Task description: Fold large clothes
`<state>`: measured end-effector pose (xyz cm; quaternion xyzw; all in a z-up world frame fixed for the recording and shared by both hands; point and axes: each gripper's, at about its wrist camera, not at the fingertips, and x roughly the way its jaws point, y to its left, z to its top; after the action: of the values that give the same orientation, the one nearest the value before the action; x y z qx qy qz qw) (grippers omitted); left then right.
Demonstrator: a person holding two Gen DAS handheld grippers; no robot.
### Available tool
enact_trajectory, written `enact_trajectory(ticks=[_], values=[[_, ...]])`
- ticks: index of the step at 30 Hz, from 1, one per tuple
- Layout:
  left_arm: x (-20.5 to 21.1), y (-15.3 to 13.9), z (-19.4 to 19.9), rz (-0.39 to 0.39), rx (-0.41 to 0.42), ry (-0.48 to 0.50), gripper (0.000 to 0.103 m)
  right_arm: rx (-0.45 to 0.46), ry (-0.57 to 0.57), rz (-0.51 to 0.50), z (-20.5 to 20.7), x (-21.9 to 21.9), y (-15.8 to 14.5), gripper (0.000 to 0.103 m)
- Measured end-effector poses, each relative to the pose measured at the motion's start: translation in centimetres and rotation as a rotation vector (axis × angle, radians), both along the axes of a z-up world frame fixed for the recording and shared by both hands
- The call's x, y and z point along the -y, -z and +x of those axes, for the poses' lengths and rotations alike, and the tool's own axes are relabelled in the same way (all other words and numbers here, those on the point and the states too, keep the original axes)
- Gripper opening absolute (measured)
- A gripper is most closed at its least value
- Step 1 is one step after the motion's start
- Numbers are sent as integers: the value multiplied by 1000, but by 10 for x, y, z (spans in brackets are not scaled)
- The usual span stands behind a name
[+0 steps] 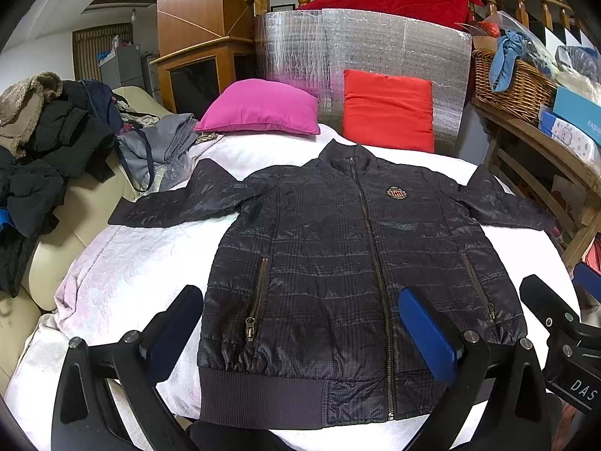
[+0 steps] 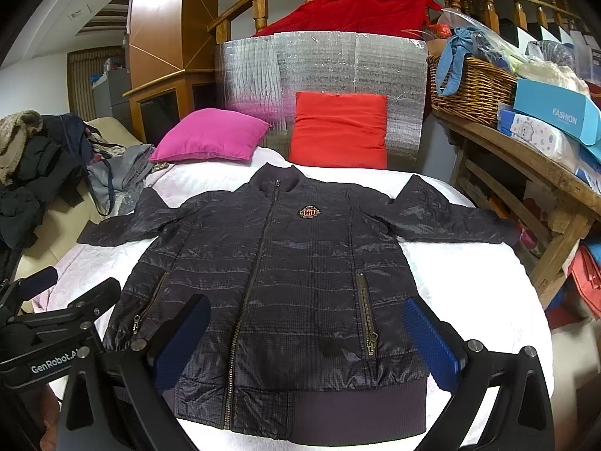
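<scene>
the jacket [image 1: 330, 263] lay flat on the bed [image 1: 142, 263], frame centre; two pillows [image 1: 263, 107] sat behind it, a basket [image 1: 511, 82] upper right.

Glossy quilted jacket [image 1: 330, 263] with matt ribbed hem lies on embossed white cloth bedspread [image 1: 131, 263], beside woven wicker basket [image 2: 473, 90].

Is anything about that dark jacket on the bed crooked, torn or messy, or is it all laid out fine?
Nothing stands out. The dark quilted zip-up jacket lies flat and face up on the white bedspread, zipped to the collar, both sleeves spread sideways. Both open hand-held grippers, left and right, hover near its hem, not touching it.
</scene>
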<state>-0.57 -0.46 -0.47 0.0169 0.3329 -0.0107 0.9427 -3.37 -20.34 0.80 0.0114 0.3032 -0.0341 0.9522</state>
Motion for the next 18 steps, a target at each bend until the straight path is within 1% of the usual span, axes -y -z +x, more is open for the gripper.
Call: enact_trajectory(ticks=[18], values=[[1,0,0,-1,3,2,103,1,1,-3,1,1,-2,103]])
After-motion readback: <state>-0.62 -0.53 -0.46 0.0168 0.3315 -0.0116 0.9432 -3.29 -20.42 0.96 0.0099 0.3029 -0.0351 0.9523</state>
